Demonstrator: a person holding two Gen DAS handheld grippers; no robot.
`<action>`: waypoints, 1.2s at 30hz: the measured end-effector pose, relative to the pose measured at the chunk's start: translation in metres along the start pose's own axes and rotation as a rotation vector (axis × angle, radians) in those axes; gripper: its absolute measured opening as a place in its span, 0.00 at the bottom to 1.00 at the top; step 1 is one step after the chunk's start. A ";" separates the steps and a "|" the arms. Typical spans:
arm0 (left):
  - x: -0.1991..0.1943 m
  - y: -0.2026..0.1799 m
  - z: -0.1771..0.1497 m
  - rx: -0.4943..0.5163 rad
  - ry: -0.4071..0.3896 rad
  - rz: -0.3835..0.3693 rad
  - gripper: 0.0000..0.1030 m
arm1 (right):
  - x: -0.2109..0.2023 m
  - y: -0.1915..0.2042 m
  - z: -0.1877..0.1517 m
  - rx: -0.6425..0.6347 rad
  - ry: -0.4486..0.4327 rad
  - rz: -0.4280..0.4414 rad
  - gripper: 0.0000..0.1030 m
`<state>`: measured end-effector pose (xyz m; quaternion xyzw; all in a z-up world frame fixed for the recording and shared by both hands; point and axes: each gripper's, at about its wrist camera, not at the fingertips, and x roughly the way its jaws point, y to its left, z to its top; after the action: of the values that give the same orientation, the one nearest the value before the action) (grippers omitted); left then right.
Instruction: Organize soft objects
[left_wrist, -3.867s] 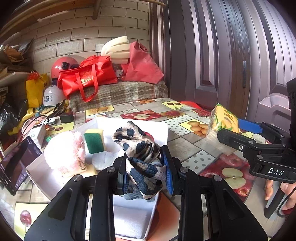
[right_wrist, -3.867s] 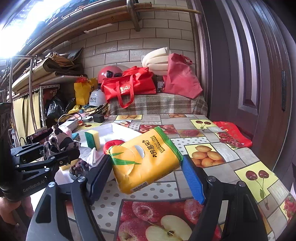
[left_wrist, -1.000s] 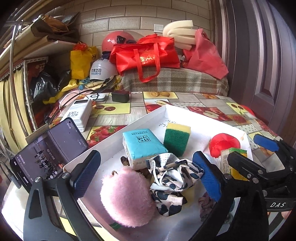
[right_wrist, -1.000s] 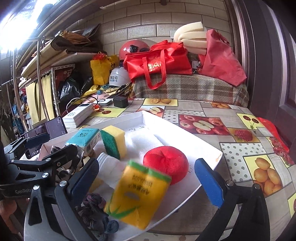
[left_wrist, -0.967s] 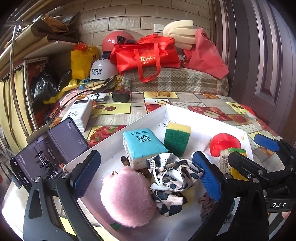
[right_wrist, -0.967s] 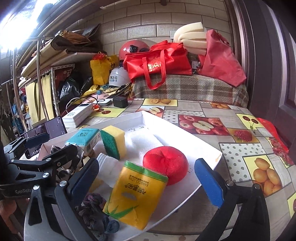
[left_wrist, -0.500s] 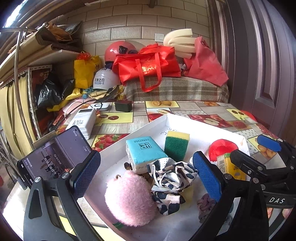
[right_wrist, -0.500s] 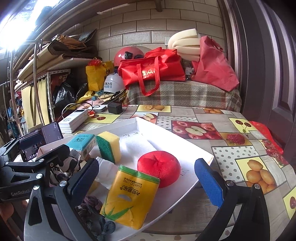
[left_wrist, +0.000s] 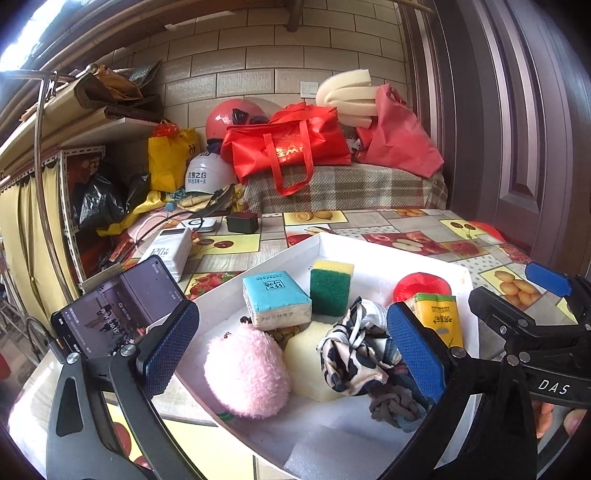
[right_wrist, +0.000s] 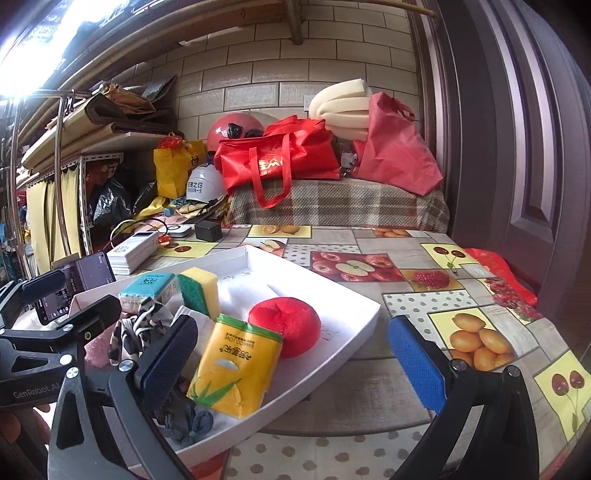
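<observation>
A white tray (left_wrist: 388, 254) on the fruit-print table holds soft things: a pink fluffy ball (left_wrist: 245, 371), a spotted scarf (left_wrist: 351, 350), a blue tissue pack (left_wrist: 275, 302), a green-yellow sponge (left_wrist: 330, 284), a red ball (left_wrist: 421, 288) and a yellow tissue pack (left_wrist: 439, 317). My left gripper (left_wrist: 291, 350) is open and empty, hovering over the tray's near end. My right gripper (right_wrist: 291, 358) is open and empty, above the yellow tissue pack (right_wrist: 236, 365) and red ball (right_wrist: 286, 325) in the tray (right_wrist: 354, 295).
A phone (left_wrist: 114, 310) stands left of the tray, with a white power bank (left_wrist: 168, 251) and a black charger (left_wrist: 242, 222) behind. Red bags (left_wrist: 288, 151) and helmets sit on a plaid bench at the back. A door (left_wrist: 517, 129) is on the right.
Both grippers let go of the scarf and the yellow tissue pack, which now lie in the tray. Over the last second both grippers have drawn back and up a little.
</observation>
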<state>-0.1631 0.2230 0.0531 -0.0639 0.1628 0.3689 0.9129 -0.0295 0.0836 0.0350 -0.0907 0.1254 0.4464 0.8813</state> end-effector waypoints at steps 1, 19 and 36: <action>-0.002 -0.002 -0.001 0.000 0.005 0.002 1.00 | -0.002 -0.001 -0.001 0.002 0.004 -0.003 1.00; -0.036 -0.034 -0.017 0.049 0.046 -0.080 1.00 | -0.051 -0.028 -0.019 0.046 -0.024 -0.026 1.00; -0.092 -0.055 -0.025 0.062 -0.052 0.017 1.00 | -0.149 -0.059 -0.036 0.106 -0.224 -0.188 1.00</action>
<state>-0.1936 0.1177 0.0612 -0.0245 0.1509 0.3727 0.9153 -0.0714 -0.0746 0.0488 -0.0053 0.0408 0.3622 0.9312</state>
